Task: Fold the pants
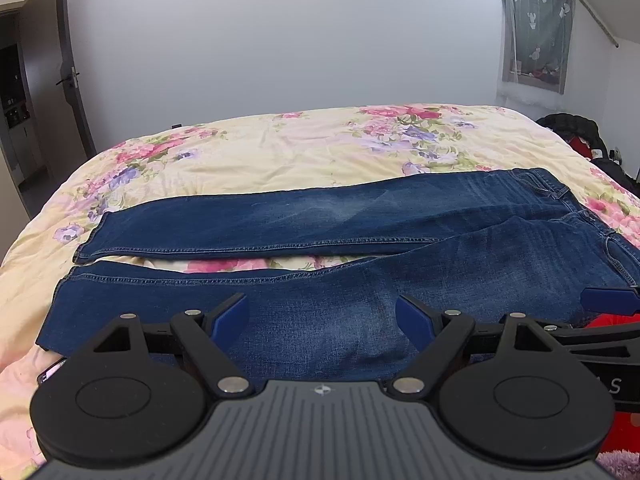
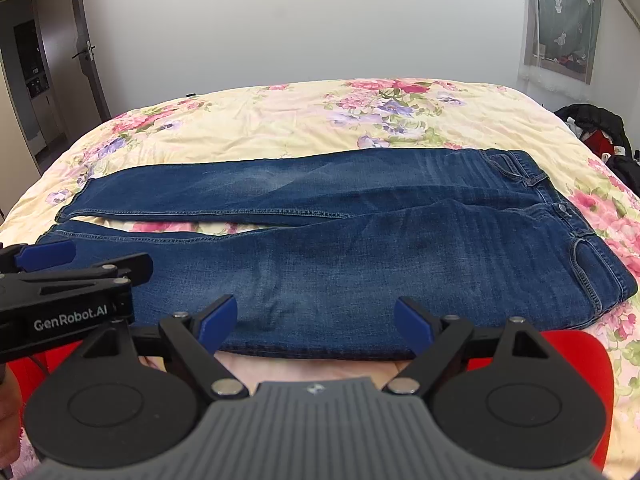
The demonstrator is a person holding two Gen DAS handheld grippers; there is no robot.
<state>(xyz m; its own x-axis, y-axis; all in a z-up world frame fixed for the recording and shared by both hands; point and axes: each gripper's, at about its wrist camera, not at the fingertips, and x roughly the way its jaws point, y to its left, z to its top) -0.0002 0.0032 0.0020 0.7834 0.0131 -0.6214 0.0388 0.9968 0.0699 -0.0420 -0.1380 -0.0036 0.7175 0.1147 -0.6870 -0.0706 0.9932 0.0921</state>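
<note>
Both wrist views look down across the bed, close over the jeans, sharing them

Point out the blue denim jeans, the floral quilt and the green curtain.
Blue denim jeans (image 2: 400, 268): right wrist view, near leg's thigh.
Floral yellow quilt (image 2: 260, 120): right wrist view, bare patch beyond the jeans.
Green curtain (image 1: 536, 32): left wrist view, its middle.

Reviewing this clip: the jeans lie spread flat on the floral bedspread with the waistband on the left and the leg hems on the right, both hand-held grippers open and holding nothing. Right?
Not quite: the sides are swapped. In the right wrist view the jeans have their waistband on the right and the leg hems on the left. The rest holds: they lie flat on the floral bedspread, both hand-held grippers open and empty.
</note>
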